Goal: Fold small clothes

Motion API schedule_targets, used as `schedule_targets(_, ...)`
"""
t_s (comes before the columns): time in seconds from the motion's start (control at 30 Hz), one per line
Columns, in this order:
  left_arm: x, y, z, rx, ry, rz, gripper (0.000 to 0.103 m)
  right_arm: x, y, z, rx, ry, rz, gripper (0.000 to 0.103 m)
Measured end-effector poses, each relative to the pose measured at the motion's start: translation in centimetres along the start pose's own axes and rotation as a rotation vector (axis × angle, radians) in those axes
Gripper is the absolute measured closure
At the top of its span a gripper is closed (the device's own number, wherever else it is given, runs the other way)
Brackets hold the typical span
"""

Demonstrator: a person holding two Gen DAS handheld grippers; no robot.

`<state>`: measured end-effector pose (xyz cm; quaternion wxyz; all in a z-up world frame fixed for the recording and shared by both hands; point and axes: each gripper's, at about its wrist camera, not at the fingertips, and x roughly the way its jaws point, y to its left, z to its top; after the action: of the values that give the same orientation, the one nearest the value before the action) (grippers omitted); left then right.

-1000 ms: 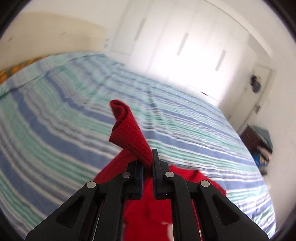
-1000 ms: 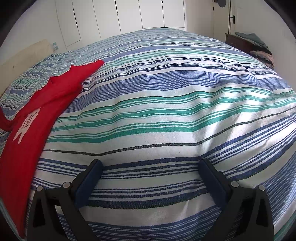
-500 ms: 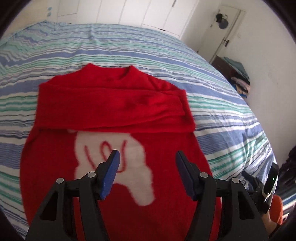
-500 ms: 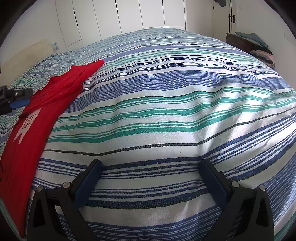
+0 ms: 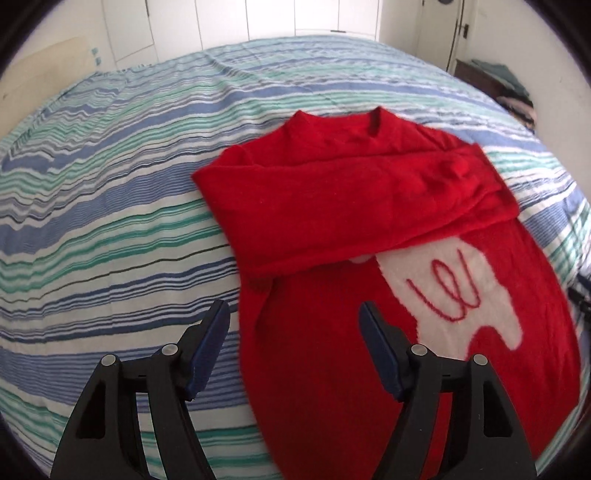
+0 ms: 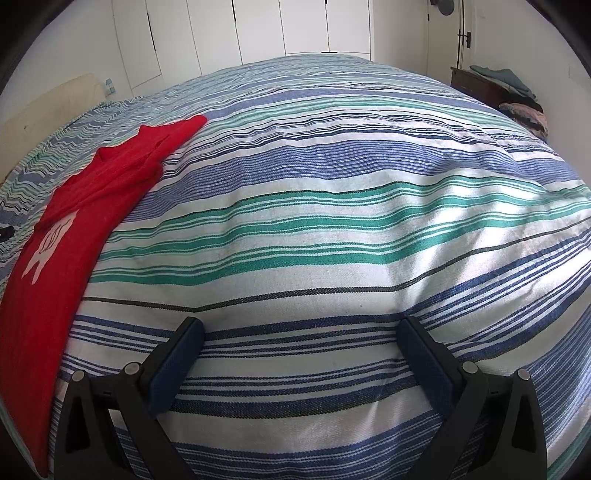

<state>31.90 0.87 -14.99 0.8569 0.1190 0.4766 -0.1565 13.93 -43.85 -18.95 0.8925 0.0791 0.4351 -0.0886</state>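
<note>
Lying flat on the striped bedspread (image 5: 110,229): one red sweater (image 5: 332,332), a sleeve (image 5: 354,199) folded across its chest, a white motif (image 5: 454,288) below the fold, the neckline toward twelve o'clock. Your left gripper (image 5: 293,323) hangs over the sweater's left edge; its jaws have just been opening and now stand spread, with nothing pinched. The right-hand pad (image 5: 380,354) sits over red knit, the left-hand pad (image 5: 207,350) over bare bedspread, and the garment's hem side runs down between them toward six o'clock. The sweater body fills the left wrist view from about one to five o'clock.

Your right gripper (image 6: 303,350) stands with jaws wide apart above bare stripes, holding nothing. From there the sweater lies well apart, at about nine to ten o'clock, along the frame's left edge. White wardrobe doors (image 6: 280,29) stand at twelve o'clock.
</note>
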Motion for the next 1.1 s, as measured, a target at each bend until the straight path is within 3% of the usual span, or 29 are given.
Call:
schedule_targets(0.07,1.9,0.8,0.4,-0.056,0.024,0.066,0.038,-0.1,0.0,0.0,-0.001,0.000,-0.002,0.000)
schedule_targets(0.1,2.3,1.9,0.2,-0.126,0.023,0.068,0.077,-0.1,0.0,0.0,-0.001,0.000,-0.003,0.000)
schedule_targets(0.13,2.3,3.3,-0.3,-0.216,0.027,0.048,0.095,-0.1,0.0,0.0,-0.002,0.000,-0.003,0.000)
schedule_targets(0.2,1.5,5.6,-1.7,-0.368,-0.032,0.024,0.097,-0.1,0.0,0.0,-0.002,0.000,-0.003,0.000)
schedule_targets(0.3,1.4,6.6,-3.6,-0.425,-0.049,0.015,0.098,-0.1,0.0,0.0,-0.001,0.000,-0.002,0.000)
schedule_targets(0.47,2.1,6.5,-3.6,-0.426,-0.016,-0.016,0.089,-0.1,0.0,0.0,-0.002,0.000,-0.003,0.000)
schedule_targets(0.6,0.4,8.0,-4.2,-0.463,0.008,-0.081,0.052,-0.1,0.0,0.0,-0.002,0.000,-0.003,0.000)
schedule_targets(0.7,-2.6,10.0,-4.7,-0.493,-0.066,-0.157,0.051,-0.1,0.0,0.0,-0.002,0.000,-0.003,0.000)
schedule_targets(0.8,-3.5,12.2,-3.1,-0.561,-0.113,-0.257,0.050,0.0,0.0,0.0,-0.004,0.000,-0.004,0.000)
schedule_targets(0.93,0.5,12.5,1.4,-0.602,-0.061,-0.342,0.028,0.2,0.0,0.1,-0.007,0.003,-0.010,0.000)
schedule_targets(1.0,3.9,11.7,3.3,-0.587,0.023,-0.304,0.026,0.2,0.0,0.1,-0.010,0.004,-0.015,0.000)
schedule_targets(1.03,5.5,11.4,3.8,-0.587,0.068,-0.275,0.032,0.2,0.0,0.0,-0.011,0.004,-0.016,0.000)
schedule_targets(1.07,6.6,11.1,4.0,-0.592,0.089,-0.252,0.047,0.2,0.0,0.0,-0.011,0.005,-0.017,0.000)
schedule_targets(1.1,7.1,10.8,4.1,-0.577,0.082,-0.248,0.100,0.2,-0.1,0.0,-0.012,0.005,-0.018,0.000)
